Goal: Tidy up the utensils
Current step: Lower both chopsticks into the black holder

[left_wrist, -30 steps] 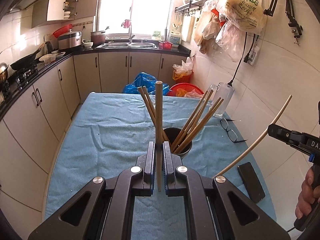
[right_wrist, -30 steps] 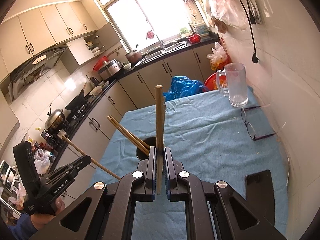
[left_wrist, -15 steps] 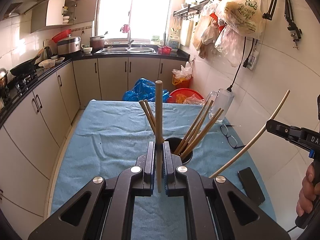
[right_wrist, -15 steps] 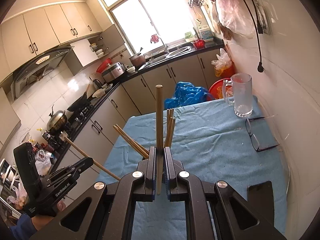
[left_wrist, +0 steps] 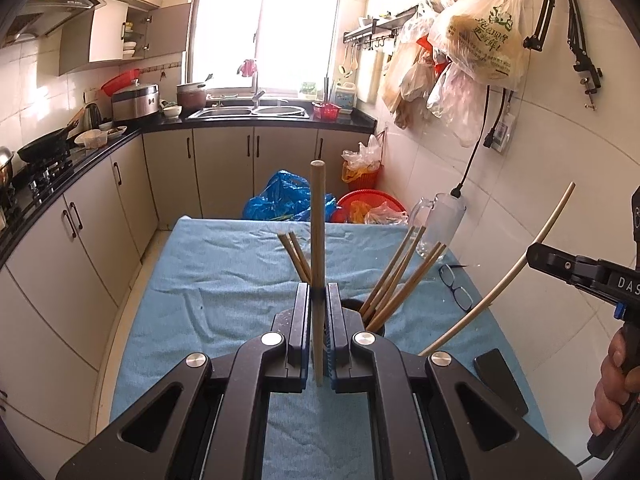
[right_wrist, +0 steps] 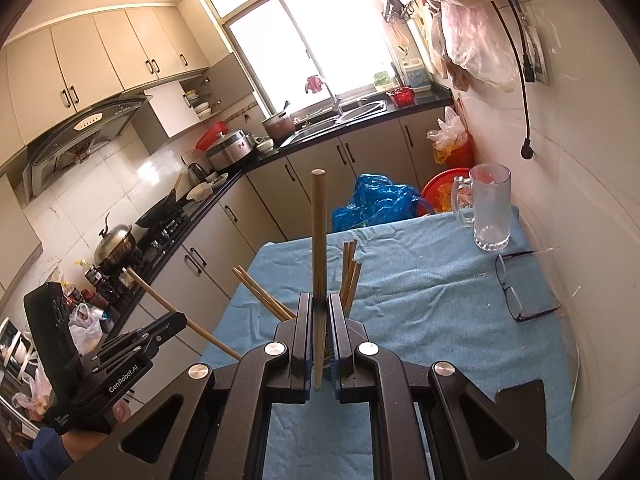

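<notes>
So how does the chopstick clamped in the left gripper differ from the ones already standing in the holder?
The clamped chopstick is alone, pinched in the left gripper above the table; the holder chopsticks are several, standing with their lower ends inside the dark holder. The clamped chopstick stands nearly upright in the left wrist view; the holder chopsticks lean outward, some left and some right. Both are plain wooden sticks of similar colour.

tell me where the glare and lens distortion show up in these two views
Left wrist view: the window is blown out white and the chopstick in the right gripper bows into a curve near the edge. Right wrist view: the window is blown out too, and the wall cupboards bend.
</notes>
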`<state>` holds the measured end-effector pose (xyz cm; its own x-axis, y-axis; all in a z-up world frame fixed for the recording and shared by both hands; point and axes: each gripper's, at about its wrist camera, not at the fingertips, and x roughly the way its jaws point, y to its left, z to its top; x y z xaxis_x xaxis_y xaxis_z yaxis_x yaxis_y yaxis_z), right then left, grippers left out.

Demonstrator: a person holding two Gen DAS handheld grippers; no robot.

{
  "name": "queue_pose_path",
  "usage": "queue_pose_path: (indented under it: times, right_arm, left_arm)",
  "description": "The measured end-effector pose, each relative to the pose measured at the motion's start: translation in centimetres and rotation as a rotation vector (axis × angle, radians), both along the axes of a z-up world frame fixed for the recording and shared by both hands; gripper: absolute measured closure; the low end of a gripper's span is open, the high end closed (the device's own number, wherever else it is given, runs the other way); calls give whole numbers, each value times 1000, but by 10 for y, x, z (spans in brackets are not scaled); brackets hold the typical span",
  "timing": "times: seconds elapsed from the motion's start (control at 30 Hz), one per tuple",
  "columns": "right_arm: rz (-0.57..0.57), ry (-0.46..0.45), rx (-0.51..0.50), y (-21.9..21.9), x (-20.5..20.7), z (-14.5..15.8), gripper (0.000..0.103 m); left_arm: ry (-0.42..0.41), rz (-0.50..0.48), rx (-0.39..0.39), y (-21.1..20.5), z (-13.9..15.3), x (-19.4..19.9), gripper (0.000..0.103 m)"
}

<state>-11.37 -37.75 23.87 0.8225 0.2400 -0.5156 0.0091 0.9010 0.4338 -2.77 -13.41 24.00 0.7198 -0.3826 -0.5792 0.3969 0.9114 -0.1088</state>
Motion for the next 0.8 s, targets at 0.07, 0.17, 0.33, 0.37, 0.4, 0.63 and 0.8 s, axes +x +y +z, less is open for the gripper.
queue_pose_path:
  times: [0.07, 0.17, 0.33, 0.37, 0.4, 0.63, 0.8]
  right_arm:
    - [-3, -4, -1, 0, 2, 2, 95]
    - [-9, -7, -1, -1, 5, 5, 95]
    - [-18, -19, -7, -1, 11, 11, 95]
    - [-19, -22, -6, -2, 12, 12, 95]
    - [-22, -25, -6, -2, 14, 14, 95]
    - [-38, -39, -11, 0, 27, 23, 95]
    - [-43, -34, -23, 8, 38, 20, 95]
  left_arm:
    - [-7, -3, -5, 0, 4, 3, 97]
    - [-19, -7, -13, 1, 11, 5, 97]
    - [-17, -7, -36, 4, 20, 18, 97]
    - [-17, -6, -43, 5, 22, 20, 97]
    - [-16, -6, -48, 5, 24, 23, 97]
    - [2, -19, -94, 4, 30, 40, 97]
    - [19, -27, -112, 0, 25, 49, 97]
